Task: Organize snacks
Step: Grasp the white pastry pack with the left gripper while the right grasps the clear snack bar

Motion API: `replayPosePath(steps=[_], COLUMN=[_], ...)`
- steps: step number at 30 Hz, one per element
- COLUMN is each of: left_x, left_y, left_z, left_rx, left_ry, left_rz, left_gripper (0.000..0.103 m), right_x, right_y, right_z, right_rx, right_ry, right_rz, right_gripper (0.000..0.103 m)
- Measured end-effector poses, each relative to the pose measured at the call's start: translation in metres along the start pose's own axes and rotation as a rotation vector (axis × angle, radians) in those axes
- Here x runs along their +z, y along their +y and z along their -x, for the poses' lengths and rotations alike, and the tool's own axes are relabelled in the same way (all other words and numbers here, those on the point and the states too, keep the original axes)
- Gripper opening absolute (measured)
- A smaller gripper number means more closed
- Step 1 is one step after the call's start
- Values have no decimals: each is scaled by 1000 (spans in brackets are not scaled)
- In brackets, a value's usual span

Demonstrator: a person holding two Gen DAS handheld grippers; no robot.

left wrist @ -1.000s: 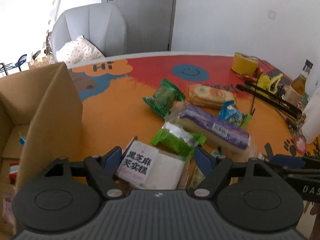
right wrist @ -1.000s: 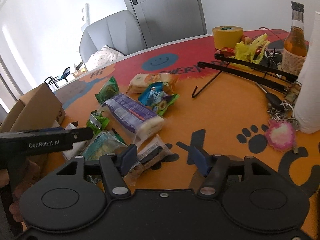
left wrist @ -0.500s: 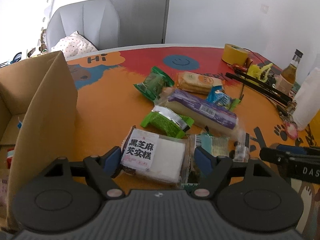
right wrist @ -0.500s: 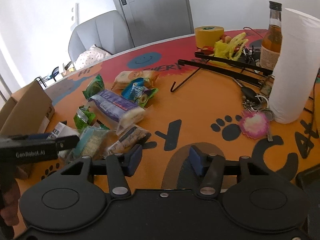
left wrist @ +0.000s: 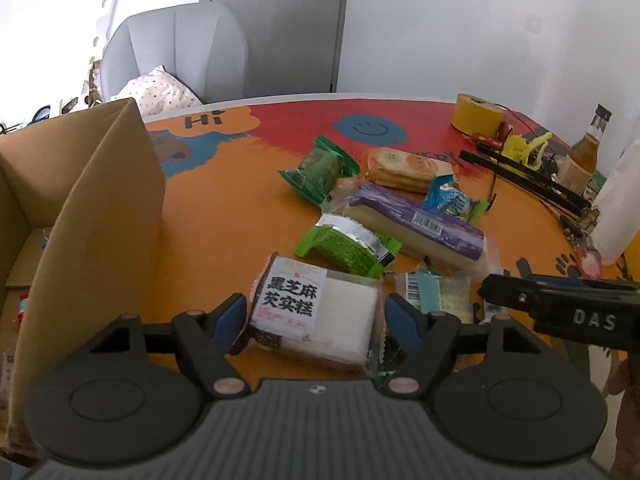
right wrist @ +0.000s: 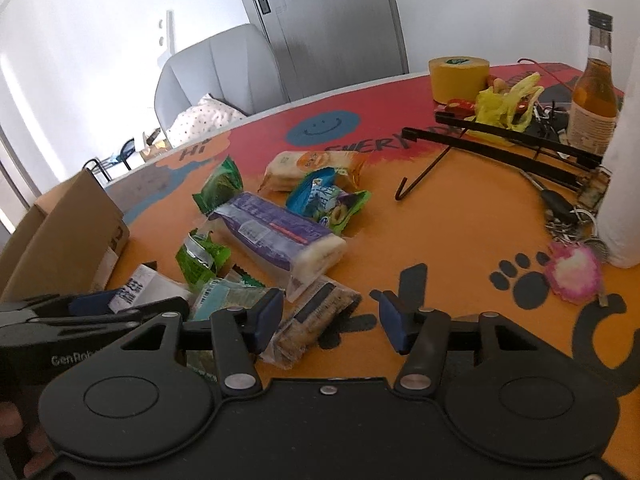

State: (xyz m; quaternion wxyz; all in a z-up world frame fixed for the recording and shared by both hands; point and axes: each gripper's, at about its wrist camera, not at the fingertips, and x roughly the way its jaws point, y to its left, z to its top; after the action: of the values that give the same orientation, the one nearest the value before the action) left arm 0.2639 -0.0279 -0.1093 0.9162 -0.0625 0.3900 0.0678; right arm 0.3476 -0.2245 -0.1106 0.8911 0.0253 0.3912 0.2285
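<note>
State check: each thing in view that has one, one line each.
left gripper: fingers straddle the white cake pack, have just been closing, no clear grip
right gripper: open over the brown bar, nothing held
white cake pack: flat on table, sealed
box: open, flap upright
bottle: upright, capped
door: shut

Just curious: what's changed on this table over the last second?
The left gripper has just been closing around the white cake packet, pads not yet pressing. The right gripper, narrower than before, now frames a brown snack bar. The other snacks stayed put.
</note>
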Motion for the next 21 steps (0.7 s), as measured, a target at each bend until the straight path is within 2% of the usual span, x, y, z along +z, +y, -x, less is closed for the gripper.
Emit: replayPosePath(steps=[6,8,10,11,14,15,21], left_x=[-3,-6,-7,-7,-6,-6,-6], left_y=[-1,-6,-7,-6,-5,-5,-9], left_z=[-7,-8,-7,-6,-1,2,8], left_rx=[6,21,17,8,-18,-17,-34], left_ry=[13,14,9,5,-6,-20,-13], left_rz=[-9,-49,-52,-43,-22,-24,-27], left_gripper=[76,76,74,72,64,57,55], right_x=[-1,-3,-5,-6,-9,-9,-12], right_y=[9,8,8,8,7,7,5], right_z=[-1,1,4,5,10,11,25], right_rx=[-82,-98,-115,-117,-90,-81,-69], right_ry=[16,17,15,13,19,21,-5], right_rz=[91,98,110,117,122,116,95], right_gripper=[54,51,39,38,25,24,23])
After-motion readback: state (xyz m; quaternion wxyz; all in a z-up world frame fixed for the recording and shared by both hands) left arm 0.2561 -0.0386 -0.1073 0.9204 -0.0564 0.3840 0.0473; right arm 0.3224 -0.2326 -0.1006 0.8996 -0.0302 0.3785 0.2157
